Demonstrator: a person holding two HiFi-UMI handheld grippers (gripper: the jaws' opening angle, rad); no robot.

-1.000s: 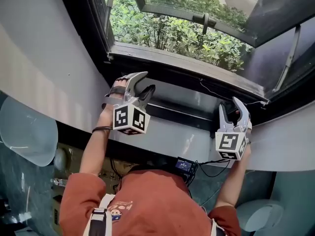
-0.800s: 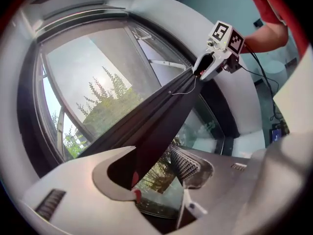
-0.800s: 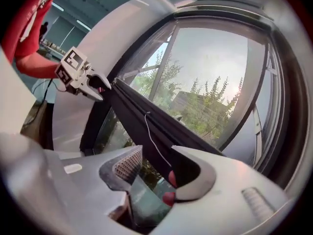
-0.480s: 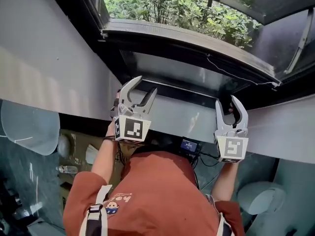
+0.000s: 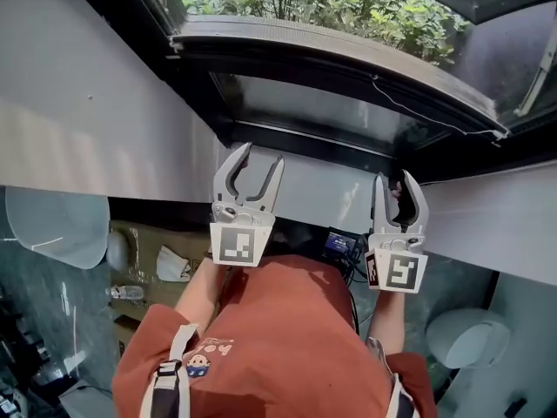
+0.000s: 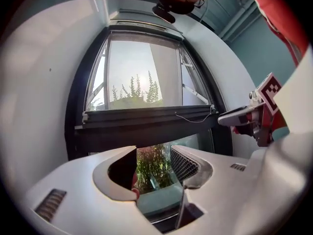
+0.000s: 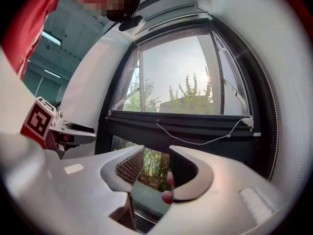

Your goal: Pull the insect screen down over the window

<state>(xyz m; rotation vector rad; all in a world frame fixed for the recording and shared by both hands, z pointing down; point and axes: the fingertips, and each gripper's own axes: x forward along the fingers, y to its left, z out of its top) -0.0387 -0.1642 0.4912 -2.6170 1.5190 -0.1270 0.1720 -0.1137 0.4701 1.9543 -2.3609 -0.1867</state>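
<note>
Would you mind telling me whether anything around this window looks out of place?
Only the thin white cord stands out: it sags loosely across the dark screen bar toward its right end, rather than lying taut. Nothing else looks damaged.

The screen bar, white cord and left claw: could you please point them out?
screen bar (image 7: 195,125), right gripper view, its middle
white cord (image 7: 198,143), right gripper view, lowest sag
left claw (image 5: 261,153), head view, between its tips

Head view looks down; gripper views face window (image 6: 142,77).

Open gap beneath the screen bar (image 5: 348,59), above the sill (image 5: 296,139).
</note>
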